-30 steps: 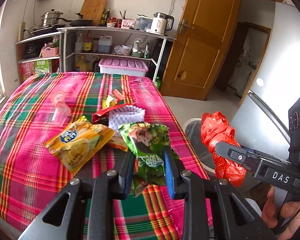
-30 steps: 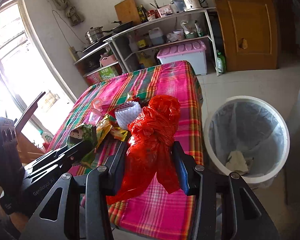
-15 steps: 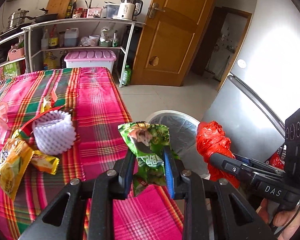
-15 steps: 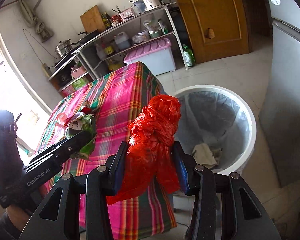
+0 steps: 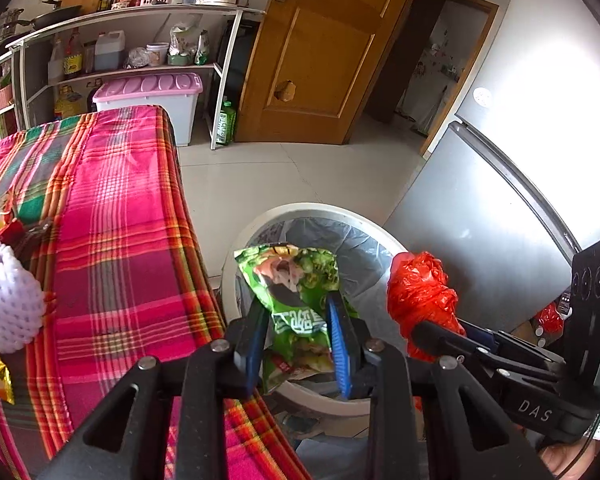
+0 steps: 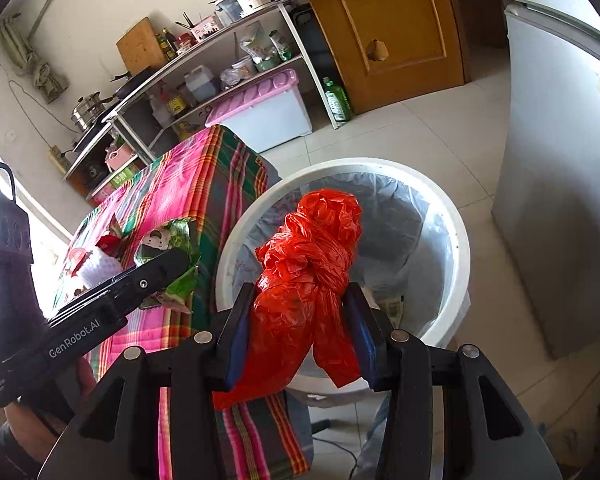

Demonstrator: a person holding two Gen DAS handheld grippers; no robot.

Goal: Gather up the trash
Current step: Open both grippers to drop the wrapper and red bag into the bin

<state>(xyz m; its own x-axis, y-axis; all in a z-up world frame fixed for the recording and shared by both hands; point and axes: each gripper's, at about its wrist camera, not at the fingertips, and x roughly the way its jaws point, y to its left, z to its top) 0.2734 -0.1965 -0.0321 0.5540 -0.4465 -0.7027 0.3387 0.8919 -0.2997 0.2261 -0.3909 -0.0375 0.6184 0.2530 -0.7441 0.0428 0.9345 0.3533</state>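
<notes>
Both grippers have swung off the table to the white bin (image 6: 456, 240) at my 12 o'clock, left gripper (image 5: 298, 336) clamping the crumpled green wrapper (image 5: 296, 292), right gripper (image 6: 300, 332) clamping the knotted red bag (image 6: 308, 272).

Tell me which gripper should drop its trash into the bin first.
Probably right: the right gripper holds the red bag squarely over the white bin; the left gripper's green wrapper hangs near the rim.

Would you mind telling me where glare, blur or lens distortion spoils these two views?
Left wrist view: the fridge is blown out at upper right, and the fisheye bows the table edge; the green snack bag stays sharp. Right wrist view: window glare washes out the left edge; the red plastic bag and trash bin are crisp.
</notes>
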